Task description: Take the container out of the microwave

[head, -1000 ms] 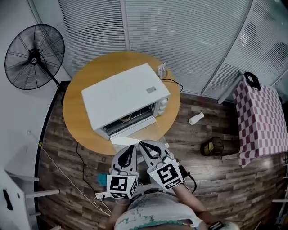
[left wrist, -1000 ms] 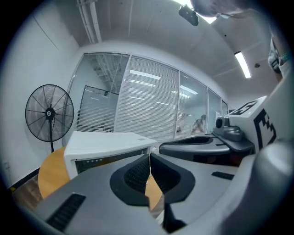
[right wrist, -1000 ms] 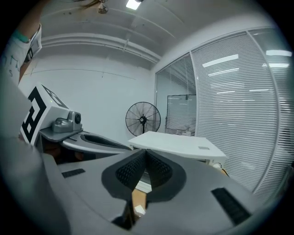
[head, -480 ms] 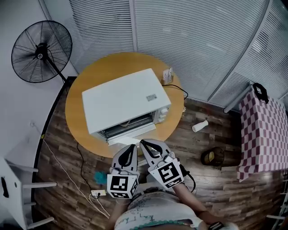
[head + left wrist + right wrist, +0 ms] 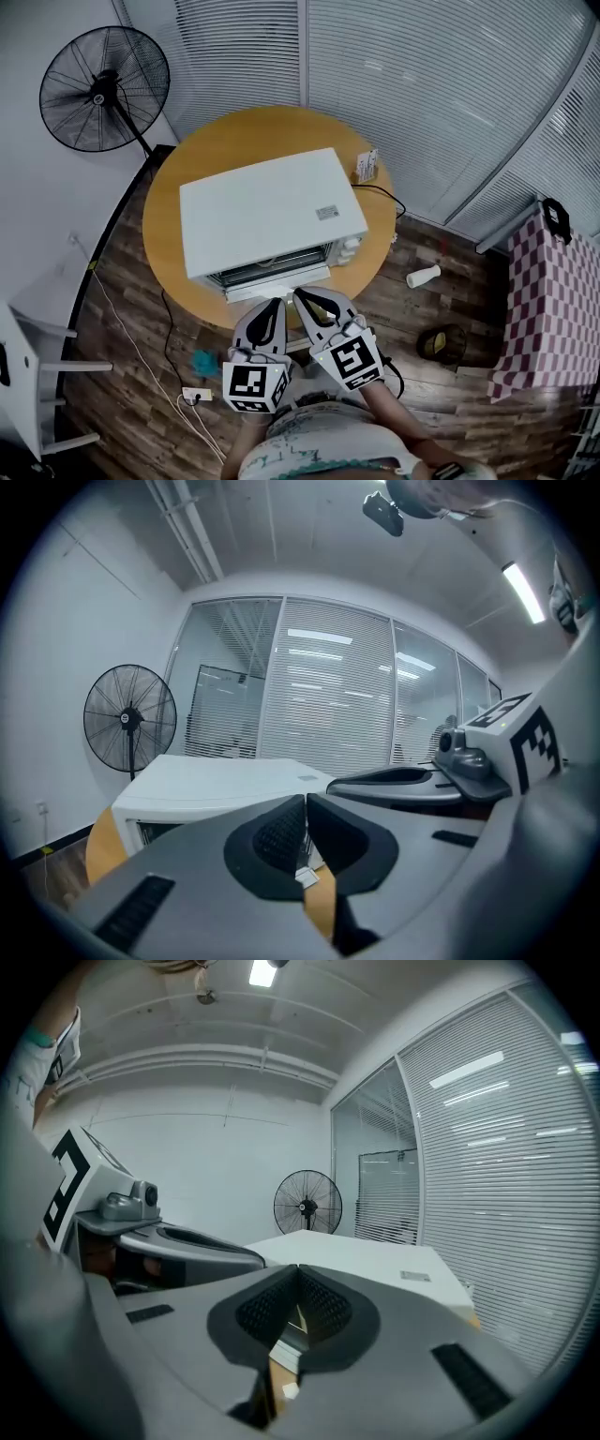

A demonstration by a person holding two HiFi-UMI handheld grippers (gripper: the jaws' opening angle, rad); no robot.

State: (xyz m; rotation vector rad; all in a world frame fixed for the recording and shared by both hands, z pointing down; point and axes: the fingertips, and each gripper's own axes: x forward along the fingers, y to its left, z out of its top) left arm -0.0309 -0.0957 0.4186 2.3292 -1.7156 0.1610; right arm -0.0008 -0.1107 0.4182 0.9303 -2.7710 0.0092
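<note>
A white microwave (image 5: 267,216) stands on a round wooden table (image 5: 169,225), its dark front (image 5: 272,274) facing me. I cannot see a container; the inside is hidden. Both grippers are held side by side just off the table's near edge, pointing at the microwave's front without touching it. My left gripper (image 5: 274,307) is shut and empty; in its own view the pads (image 5: 281,834) meet, with the microwave (image 5: 216,785) beyond. My right gripper (image 5: 300,298) also looks shut with nothing held; its tips (image 5: 298,1269) meet before the microwave (image 5: 375,1255).
A black standing fan (image 5: 103,89) is at the far left. A small card holder (image 5: 366,167) and a cable sit behind the microwave. On the wooden floor lie a power strip (image 5: 195,395), a white bottle (image 5: 423,276) and a dark bin (image 5: 441,342). A checked cloth (image 5: 553,309) hangs at right.
In the head view the table and microwave have swung right and turned, so the microwave's front faces me more squarely. Both grippers stay shut, side by side before it.
</note>
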